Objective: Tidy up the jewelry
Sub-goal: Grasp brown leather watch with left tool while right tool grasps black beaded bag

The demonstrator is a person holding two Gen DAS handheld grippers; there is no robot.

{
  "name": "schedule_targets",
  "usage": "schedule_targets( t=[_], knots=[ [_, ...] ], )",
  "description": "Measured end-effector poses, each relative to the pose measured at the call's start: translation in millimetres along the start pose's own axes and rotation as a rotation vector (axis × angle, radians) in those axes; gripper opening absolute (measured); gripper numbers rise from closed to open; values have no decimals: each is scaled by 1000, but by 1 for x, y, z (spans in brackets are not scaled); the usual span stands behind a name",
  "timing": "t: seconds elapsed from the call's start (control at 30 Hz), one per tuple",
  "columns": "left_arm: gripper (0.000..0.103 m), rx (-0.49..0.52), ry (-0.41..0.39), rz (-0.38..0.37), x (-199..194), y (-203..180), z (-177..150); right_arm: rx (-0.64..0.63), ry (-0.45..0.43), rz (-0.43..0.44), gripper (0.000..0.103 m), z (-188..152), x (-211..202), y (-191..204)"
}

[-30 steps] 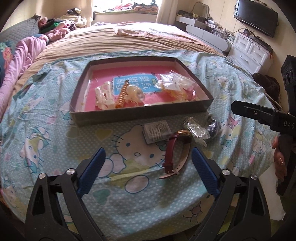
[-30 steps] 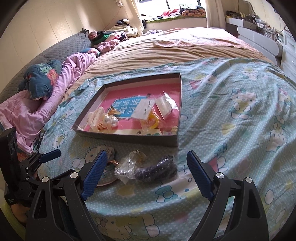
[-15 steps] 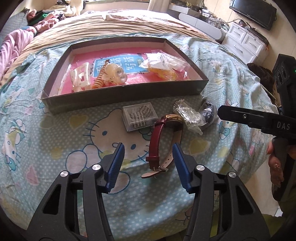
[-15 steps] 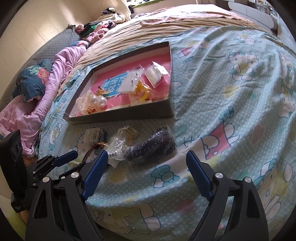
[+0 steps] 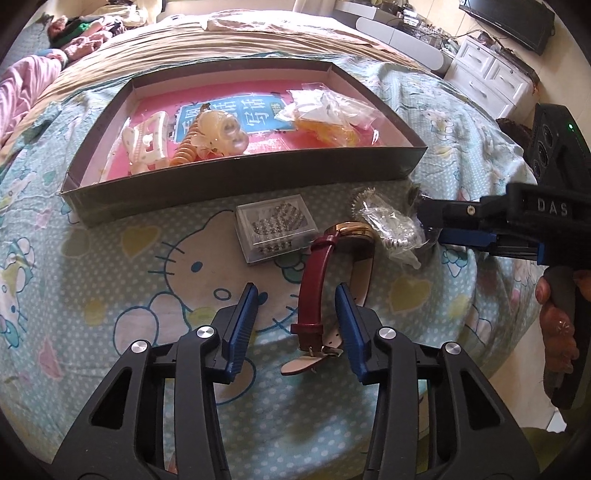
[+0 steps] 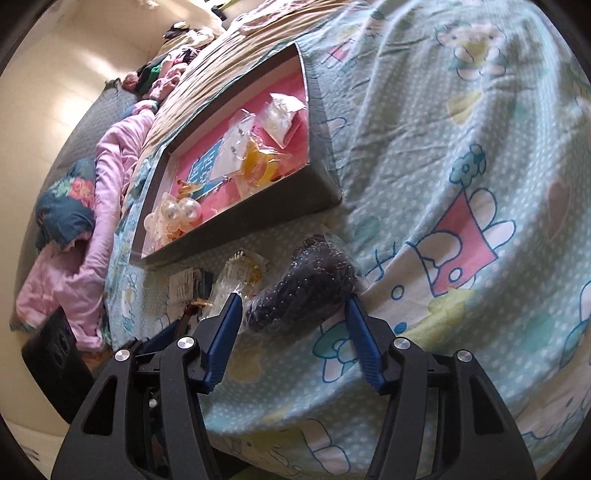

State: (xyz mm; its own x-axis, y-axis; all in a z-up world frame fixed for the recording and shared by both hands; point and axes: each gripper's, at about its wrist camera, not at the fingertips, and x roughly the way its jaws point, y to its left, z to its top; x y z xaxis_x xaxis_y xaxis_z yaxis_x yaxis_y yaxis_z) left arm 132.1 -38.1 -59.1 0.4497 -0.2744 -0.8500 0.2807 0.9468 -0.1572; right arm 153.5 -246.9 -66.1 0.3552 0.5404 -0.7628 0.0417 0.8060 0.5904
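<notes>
A grey tray (image 5: 236,181) with a pink floor lies on the bed and holds hair clips and bagged pieces. In front of it lie a clear box of studs (image 5: 276,227), a red-strap watch (image 5: 317,280) and a clear bag of silver jewelry (image 5: 391,229). My left gripper (image 5: 295,317) is open, its fingers on either side of the red strap. My right gripper (image 6: 293,332) is open around the near end of a dark beaded piece in a bag (image 6: 306,291). The right gripper also shows in the left wrist view (image 5: 432,225), beside the silver bag.
The bed has a Hello Kitty sheet (image 5: 110,280). Pink bedding and clothes (image 6: 92,229) are piled at the far left. A white dresser (image 5: 491,81) and a TV (image 5: 517,18) stand at the right. The bed edge is just below both grippers.
Both grippers have moved forward and down. The left has narrowed and now straddles the watch strap. The right has narrowed and closed in on the dark beaded bag.
</notes>
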Motion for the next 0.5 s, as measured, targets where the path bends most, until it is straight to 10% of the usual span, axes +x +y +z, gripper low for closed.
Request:
schedule_targets(
  t=[0.5],
  knots=[
    [7,-2,-15,-12,2,6,2,-80,-52,-25,33,14,15,5]
  ],
)
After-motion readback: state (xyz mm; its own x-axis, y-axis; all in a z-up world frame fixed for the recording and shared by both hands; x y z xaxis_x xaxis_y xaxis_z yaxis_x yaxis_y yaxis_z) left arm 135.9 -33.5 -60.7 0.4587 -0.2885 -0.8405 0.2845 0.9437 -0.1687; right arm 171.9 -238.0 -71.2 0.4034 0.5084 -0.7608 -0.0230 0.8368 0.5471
